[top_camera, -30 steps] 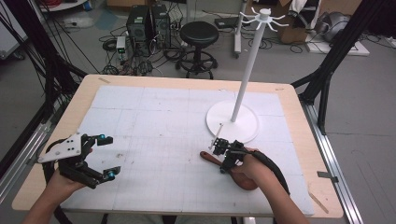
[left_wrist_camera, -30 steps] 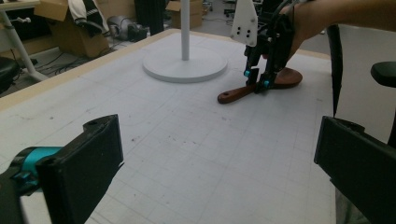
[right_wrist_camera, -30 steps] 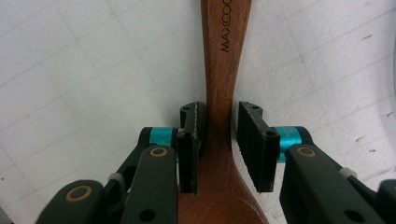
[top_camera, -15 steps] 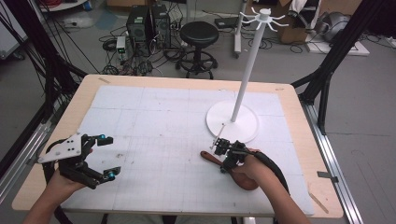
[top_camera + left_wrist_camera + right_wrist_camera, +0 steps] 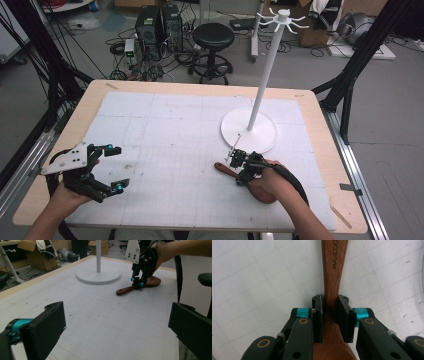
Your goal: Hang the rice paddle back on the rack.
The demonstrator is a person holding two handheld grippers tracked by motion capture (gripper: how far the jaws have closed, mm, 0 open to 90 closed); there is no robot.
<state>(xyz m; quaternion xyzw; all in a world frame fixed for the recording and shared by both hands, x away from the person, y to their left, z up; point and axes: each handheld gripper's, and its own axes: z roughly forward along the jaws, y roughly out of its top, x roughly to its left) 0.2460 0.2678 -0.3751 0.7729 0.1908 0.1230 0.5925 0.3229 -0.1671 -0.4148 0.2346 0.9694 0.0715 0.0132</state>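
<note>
A brown wooden spoon (image 5: 225,169) lies flat on the white mat, its handle pointing left and its bowl under the person's right hand. My right gripper (image 5: 241,172) points down over its neck. In the right gripper view the jaws have just been closing, and both pads now press the sides of the spoon (image 5: 334,270) where the handle widens; my right gripper (image 5: 330,315) is shut on it. My left gripper (image 5: 117,167) hovers at the mat's left front, jaws wide apart, nothing between them. The left gripper view looks past its open jaws (image 5: 117,327) at the spoon (image 5: 125,290) and the right gripper (image 5: 138,284).
A white stand (image 5: 248,131) with a round base, a tall pole and hooks on top is just behind the spoon, also seen as the stand (image 5: 98,276). The gridded mat (image 5: 170,130) covers most of the wooden table. Stool, computers and cables lie on the floor beyond.
</note>
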